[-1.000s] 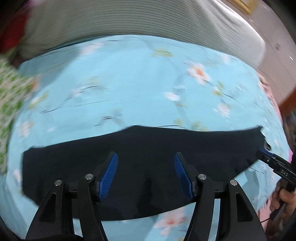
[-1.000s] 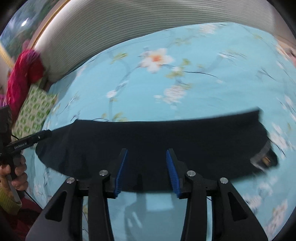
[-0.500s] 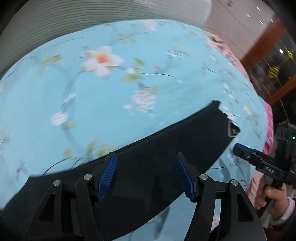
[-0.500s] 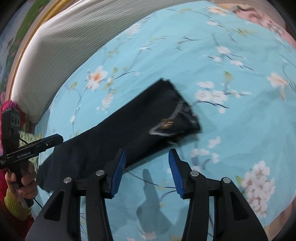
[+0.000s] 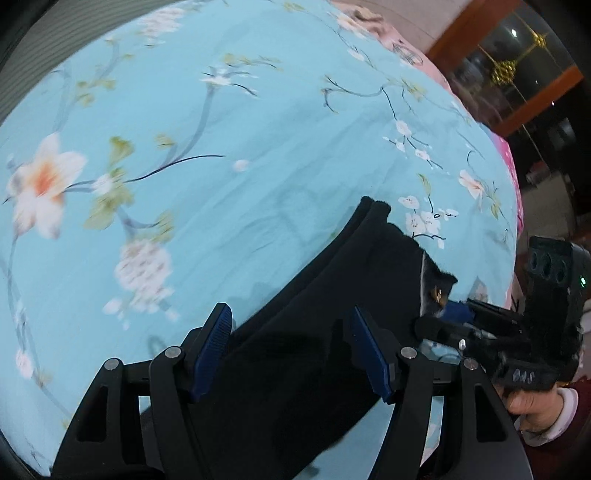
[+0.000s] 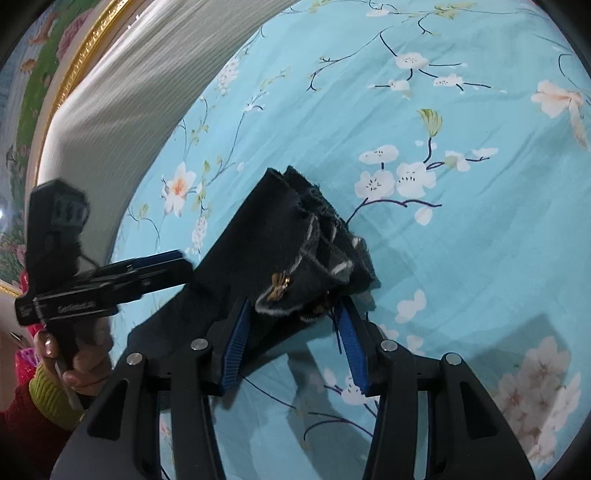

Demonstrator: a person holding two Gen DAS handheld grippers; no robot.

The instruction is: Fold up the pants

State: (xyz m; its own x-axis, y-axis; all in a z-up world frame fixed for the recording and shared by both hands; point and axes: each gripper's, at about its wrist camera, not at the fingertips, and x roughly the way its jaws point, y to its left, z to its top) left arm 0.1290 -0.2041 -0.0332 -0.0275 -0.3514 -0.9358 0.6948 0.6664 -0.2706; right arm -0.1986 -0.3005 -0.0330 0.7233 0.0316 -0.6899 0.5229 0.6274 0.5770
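Ahead of my tools spreads a light blue bedsheet (image 5: 258,155) printed with white and peach blossoms on thin dark branches, and it fills most of both views. Beyond it, to the upper left of my right tool, I see a pale ribbed headboard (image 6: 122,92) edged by a gold picture frame (image 6: 74,62). Off to the upper right of my left tool lie a pink cloth (image 5: 406,48) at the sheet's far edge and reddish-brown wooden trim (image 5: 465,22).
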